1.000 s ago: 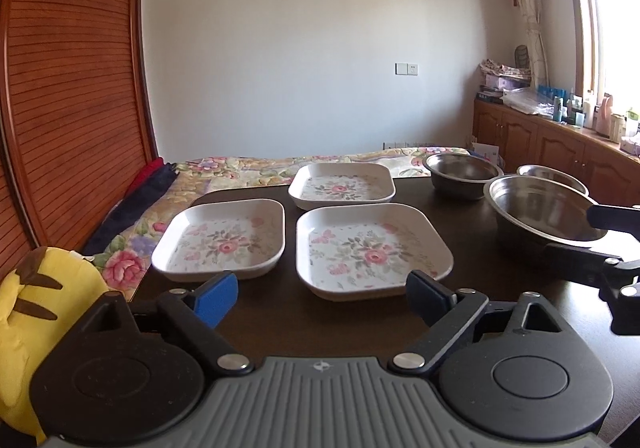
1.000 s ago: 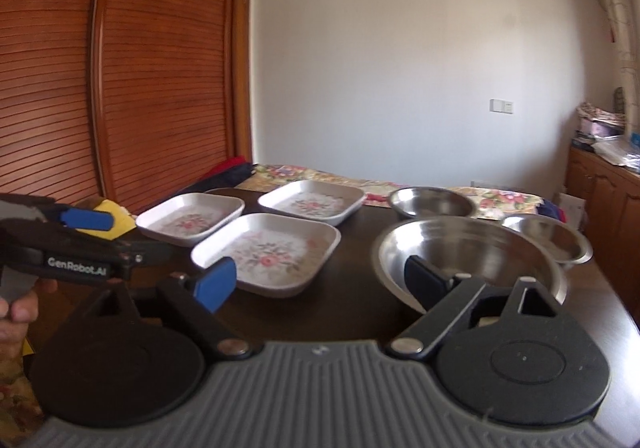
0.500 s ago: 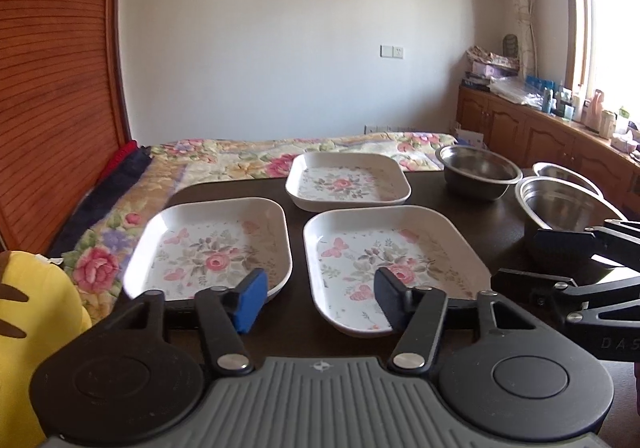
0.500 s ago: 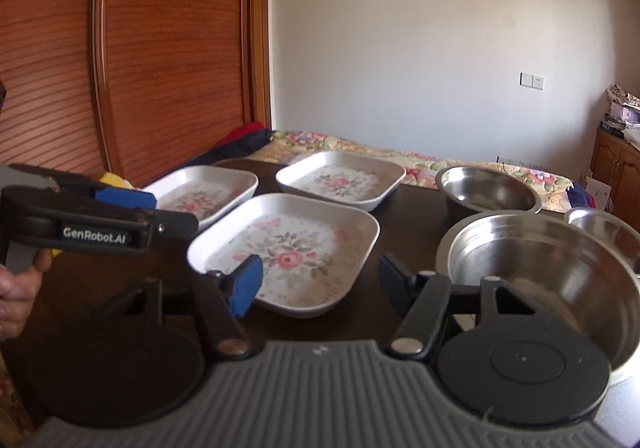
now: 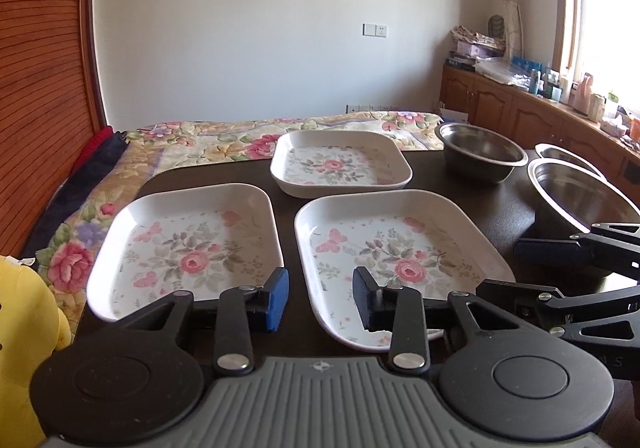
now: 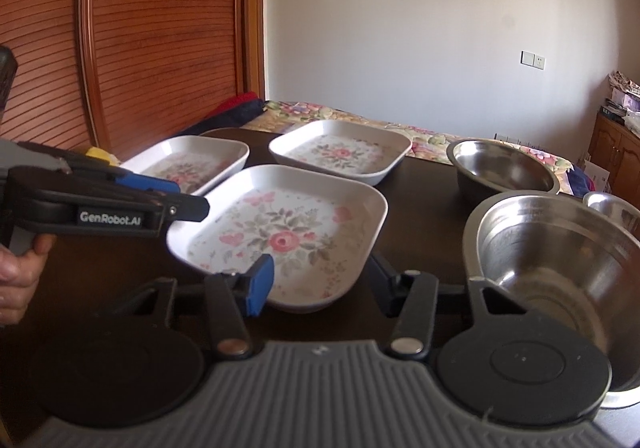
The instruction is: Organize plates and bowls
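Observation:
Three white square plates with rose prints lie on the dark table: a left plate [image 5: 188, 244], a near plate [image 5: 396, 256] and a far plate [image 5: 340, 162]. My left gripper [image 5: 320, 302] is open, low over the gap between the left and near plates, with nothing between its fingers. My right gripper [image 6: 320, 284] is open too. Its blue and black fingers flank the front rim of the near plate [image 6: 288, 232] without pressing it. Three steel bowls stand to the right: a large bowl [image 6: 552, 268], a medium bowl [image 6: 500, 168] and a small bowl [image 6: 616, 208].
A floral bedspread [image 5: 224, 144] lies past the table's far edge, with a slatted wooden door [image 6: 152, 48] on the left. A yellow plush toy [image 5: 24, 324] sits at the table's left corner. A person's hand [image 6: 20, 268] holds the left gripper [image 6: 192, 198]. Wooden cabinets [image 5: 532, 116] line the right wall.
Both grippers have moved forward and lower toward the plates. The fingers of each have narrowed from a wide spread but stay apart.

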`<state>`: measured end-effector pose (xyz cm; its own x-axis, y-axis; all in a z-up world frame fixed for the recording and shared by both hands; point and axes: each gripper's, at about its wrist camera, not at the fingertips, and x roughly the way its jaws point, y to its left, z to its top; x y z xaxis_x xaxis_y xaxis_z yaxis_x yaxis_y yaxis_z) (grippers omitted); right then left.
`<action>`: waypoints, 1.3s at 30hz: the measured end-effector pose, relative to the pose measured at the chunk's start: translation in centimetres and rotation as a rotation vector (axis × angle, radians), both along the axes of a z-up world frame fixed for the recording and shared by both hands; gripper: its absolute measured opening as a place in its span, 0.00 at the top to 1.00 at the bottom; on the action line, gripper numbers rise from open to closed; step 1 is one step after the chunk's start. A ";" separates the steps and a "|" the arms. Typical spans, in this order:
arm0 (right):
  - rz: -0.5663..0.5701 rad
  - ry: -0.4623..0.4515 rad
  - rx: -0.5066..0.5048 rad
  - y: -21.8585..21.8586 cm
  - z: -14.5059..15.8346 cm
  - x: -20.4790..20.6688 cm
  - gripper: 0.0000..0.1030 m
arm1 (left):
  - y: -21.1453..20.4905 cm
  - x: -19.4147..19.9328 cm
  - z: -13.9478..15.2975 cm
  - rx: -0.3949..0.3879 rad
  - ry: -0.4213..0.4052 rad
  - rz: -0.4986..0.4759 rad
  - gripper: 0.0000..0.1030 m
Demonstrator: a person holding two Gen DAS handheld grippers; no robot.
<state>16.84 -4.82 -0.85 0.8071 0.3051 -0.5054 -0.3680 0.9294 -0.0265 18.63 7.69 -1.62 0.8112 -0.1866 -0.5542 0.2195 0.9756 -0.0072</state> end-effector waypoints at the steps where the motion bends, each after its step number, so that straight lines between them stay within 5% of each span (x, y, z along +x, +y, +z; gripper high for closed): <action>1: 0.001 -0.004 -0.007 0.1 0.0 0.0 0.48 | 0.0 0.2 -0.1 0.003 0.002 -0.002 0.64; 34: -0.063 0.056 0.010 0.6 -1.2 1.3 0.49 | -0.6 1.1 -1.6 0.021 0.049 -0.028 0.75; 39: -0.077 0.062 0.013 0.7 -1.2 1.5 0.60 | -0.4 1.1 -1.8 0.017 0.054 -0.017 0.77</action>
<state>18.37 -4.17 -2.08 0.7958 0.2500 -0.5516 -0.2960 0.9552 0.0060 19.77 7.32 -3.44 0.7771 -0.1904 -0.5999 0.2358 0.9718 -0.0031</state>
